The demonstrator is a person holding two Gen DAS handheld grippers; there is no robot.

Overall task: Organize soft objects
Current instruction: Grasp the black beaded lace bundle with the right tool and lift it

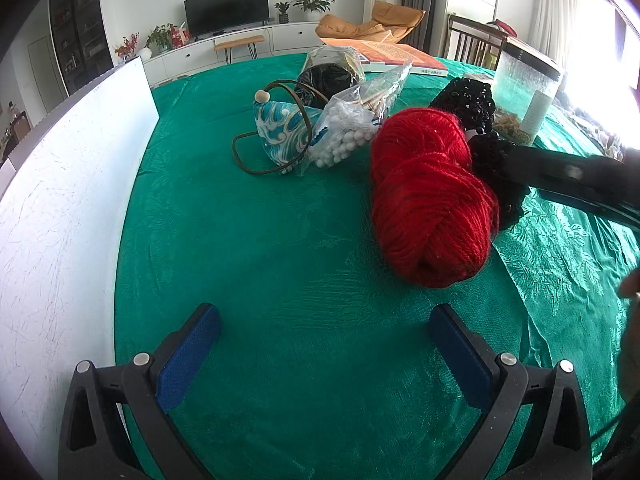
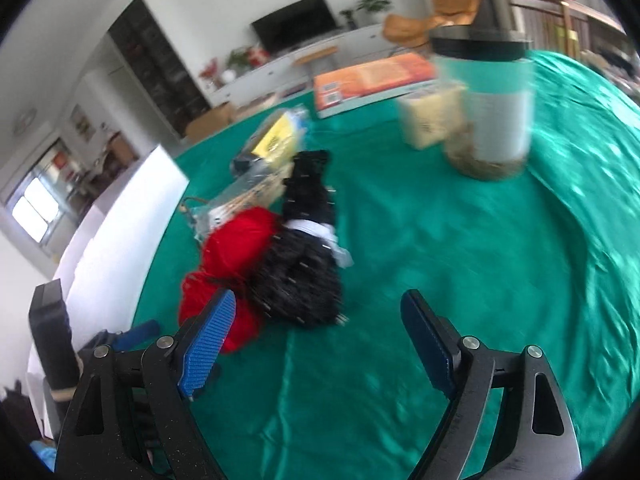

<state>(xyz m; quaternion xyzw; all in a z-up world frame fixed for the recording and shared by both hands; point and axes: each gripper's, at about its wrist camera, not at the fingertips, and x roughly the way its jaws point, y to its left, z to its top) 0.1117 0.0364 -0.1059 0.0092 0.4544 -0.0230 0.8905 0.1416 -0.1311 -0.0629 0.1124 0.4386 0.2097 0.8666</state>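
Note:
A red yarn skein [image 1: 430, 196] lies on the green tablecloth [image 1: 260, 260], with a black beaded yarn skein [image 1: 472, 100] against its far right side. My left gripper [image 1: 324, 344] is open and empty, above bare cloth in front of the red skein. In the right wrist view my right gripper [image 2: 320, 328] is open and empty, just in front of the black skein [image 2: 300, 272] and the red skein [image 2: 224, 264]. The right gripper's arm [image 1: 572, 176] reaches in from the right over the black yarn.
A blue patterned pouch with a cord [image 1: 280, 132], a bag of white beads [image 1: 344, 136] and a bagged black item [image 1: 328, 76] lie behind. A clear jar with a black lid [image 2: 488, 108], a yellow box [image 2: 432, 120] and an orange book [image 2: 372, 80] stand farther back. A white board [image 1: 60, 208] stands at the left.

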